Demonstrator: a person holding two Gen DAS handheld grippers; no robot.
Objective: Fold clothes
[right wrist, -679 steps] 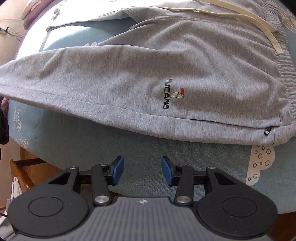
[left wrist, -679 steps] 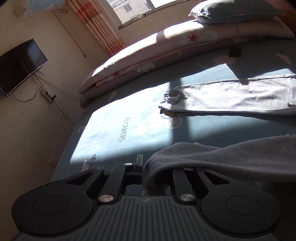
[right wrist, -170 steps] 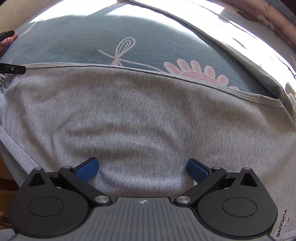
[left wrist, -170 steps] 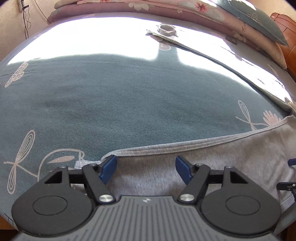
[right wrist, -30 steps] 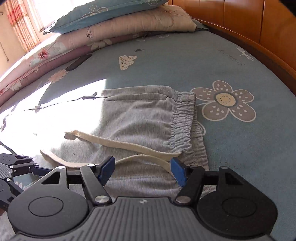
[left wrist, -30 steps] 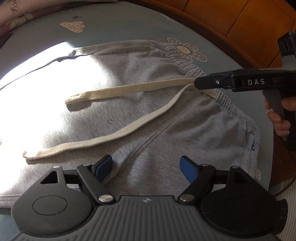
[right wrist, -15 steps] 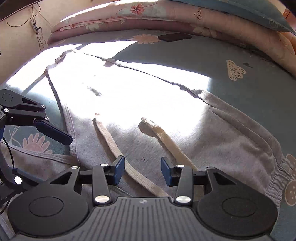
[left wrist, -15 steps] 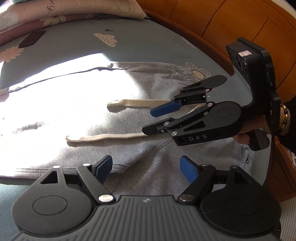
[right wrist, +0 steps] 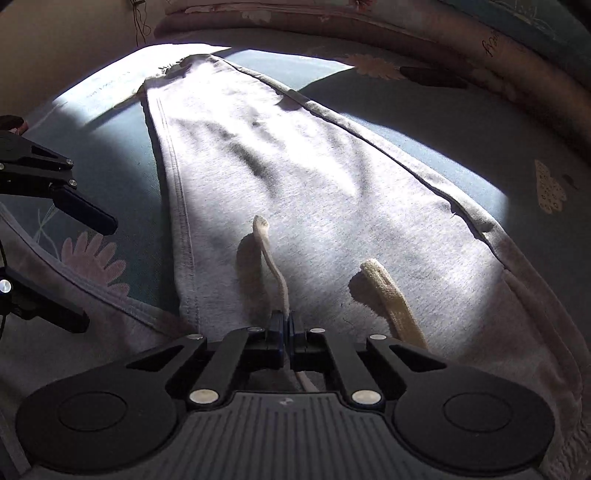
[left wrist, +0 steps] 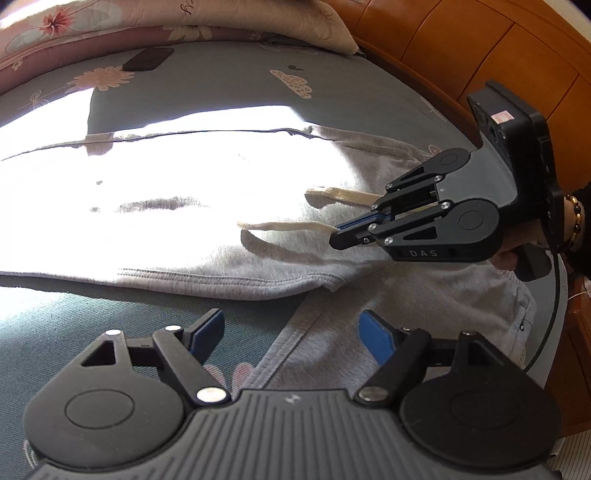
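Observation:
Grey sweatpants (left wrist: 207, 236) (right wrist: 295, 177) lie spread on the blue bed sheet, both legs stretching away from the waist. Two cream drawstrings lie on the cloth. My right gripper (right wrist: 286, 325) (left wrist: 338, 233) is shut on the nearer drawstring (right wrist: 271, 258) (left wrist: 284, 227), whose free end lifts off the fabric. The other drawstring (right wrist: 388, 295) (left wrist: 343, 194) lies loose beside it. My left gripper (left wrist: 291, 332) is open and empty, hovering above the crotch where the two legs meet; its fingers (right wrist: 86, 214) show at the left of the right wrist view.
A black phone (left wrist: 147, 59) (right wrist: 432, 77) lies on the sheet near the stacked floral quilts and pillow (left wrist: 155, 22). The wooden headboard (left wrist: 461, 48) runs along the right side. The blue sheet (left wrist: 74, 314) is bare left of my left gripper.
My right gripper has closed on the nearer drawstring. Both grippers have shifted further along the pants towards the legs.

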